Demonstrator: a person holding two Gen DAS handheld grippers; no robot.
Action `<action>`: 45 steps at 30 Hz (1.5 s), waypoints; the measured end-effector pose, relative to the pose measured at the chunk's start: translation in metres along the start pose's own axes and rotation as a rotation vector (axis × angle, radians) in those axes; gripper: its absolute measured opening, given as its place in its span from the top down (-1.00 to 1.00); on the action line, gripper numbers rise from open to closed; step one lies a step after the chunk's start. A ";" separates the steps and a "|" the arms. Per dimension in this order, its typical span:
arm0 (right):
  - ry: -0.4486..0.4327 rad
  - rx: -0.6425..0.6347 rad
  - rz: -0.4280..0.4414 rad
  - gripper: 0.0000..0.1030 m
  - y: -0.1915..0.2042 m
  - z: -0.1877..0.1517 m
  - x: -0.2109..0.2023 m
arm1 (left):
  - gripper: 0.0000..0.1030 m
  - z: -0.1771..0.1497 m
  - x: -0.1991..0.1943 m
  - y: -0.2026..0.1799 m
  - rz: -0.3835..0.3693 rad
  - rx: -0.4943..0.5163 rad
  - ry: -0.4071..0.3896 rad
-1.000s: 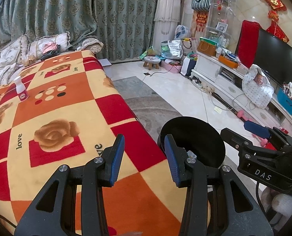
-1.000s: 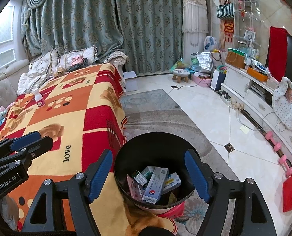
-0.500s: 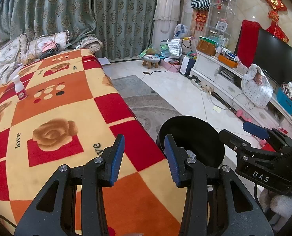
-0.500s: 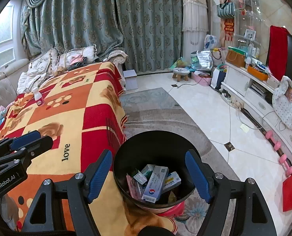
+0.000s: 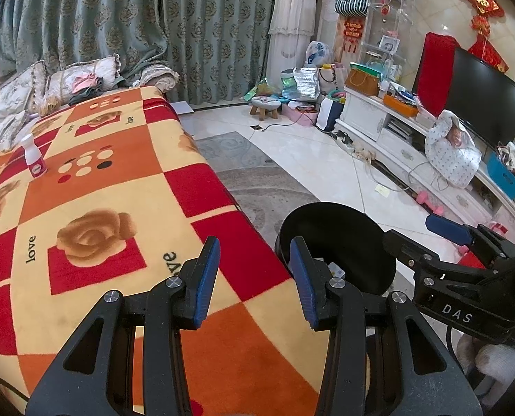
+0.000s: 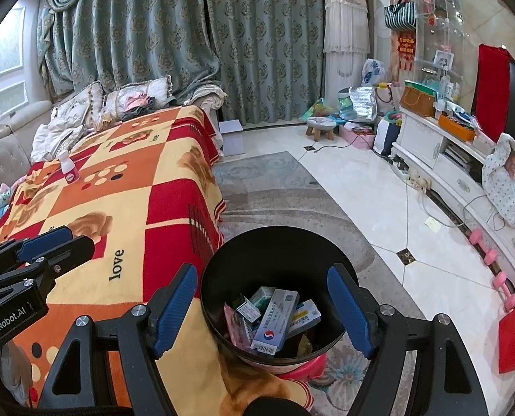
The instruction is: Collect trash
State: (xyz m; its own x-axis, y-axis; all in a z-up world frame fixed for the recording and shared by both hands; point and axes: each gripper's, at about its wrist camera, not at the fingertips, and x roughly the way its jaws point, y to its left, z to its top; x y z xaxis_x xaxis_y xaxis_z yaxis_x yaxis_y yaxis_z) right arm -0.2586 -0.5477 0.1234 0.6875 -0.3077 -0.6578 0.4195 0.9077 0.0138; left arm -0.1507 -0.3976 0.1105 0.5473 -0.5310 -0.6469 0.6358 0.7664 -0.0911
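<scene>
A black round trash bin [image 6: 274, 253] stands on the floor at the near corner of the blanket-covered table; it holds several small medicine boxes [image 6: 274, 319]. It also shows in the left wrist view [image 5: 337, 232]. My right gripper [image 6: 262, 303] is open and empty, above the bin's mouth. My left gripper [image 5: 254, 274] is open and empty, above the blanket's near edge, left of the bin. A small white bottle with a pink label [image 5: 33, 159] stands far back on the blanket; it also shows in the right wrist view [image 6: 69, 170].
The table carries a red, orange and yellow rose blanket [image 5: 94, 190]. Pillows and clothes [image 5: 80, 83] lie at its far end. A grey rug [image 6: 274, 187] and tiled floor lie to the right. A white TV cabinet [image 5: 413, 138], a small stool [image 5: 265, 105] and bags stand beyond.
Both grippers have barely shifted; the view has drifted slightly. Nothing was picked up or let go.
</scene>
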 end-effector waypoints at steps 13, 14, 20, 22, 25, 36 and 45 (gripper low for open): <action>0.000 0.000 0.001 -0.47 0.000 0.000 0.001 | 0.22 0.002 -0.006 0.001 0.000 0.020 -0.017; 0.000 0.000 0.000 -0.47 0.000 0.000 0.001 | 0.22 0.002 -0.006 0.001 -0.001 0.020 -0.016; 0.002 -0.001 0.001 -0.47 0.000 0.000 0.001 | 0.22 0.002 -0.006 0.000 -0.001 0.020 -0.017; 0.002 -0.002 0.001 -0.47 0.001 -0.001 0.001 | 0.22 0.002 -0.006 0.000 -0.002 0.020 -0.015; 0.002 -0.001 0.001 -0.48 0.001 -0.001 0.001 | 0.22 0.003 -0.007 0.000 0.001 0.022 -0.015; 0.006 0.000 0.002 -0.48 0.000 -0.002 0.002 | 0.22 0.003 -0.007 -0.001 -0.002 0.023 -0.017; 0.008 0.001 0.003 -0.48 -0.001 -0.004 0.003 | 0.22 0.004 -0.007 -0.002 -0.008 0.027 -0.014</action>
State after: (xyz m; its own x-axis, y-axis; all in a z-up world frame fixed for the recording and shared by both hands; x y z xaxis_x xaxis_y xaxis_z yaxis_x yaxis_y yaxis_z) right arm -0.2591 -0.5484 0.1180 0.6838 -0.3031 -0.6638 0.4181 0.9083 0.0159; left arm -0.1537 -0.3971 0.1189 0.5495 -0.5422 -0.6356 0.6544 0.7523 -0.0759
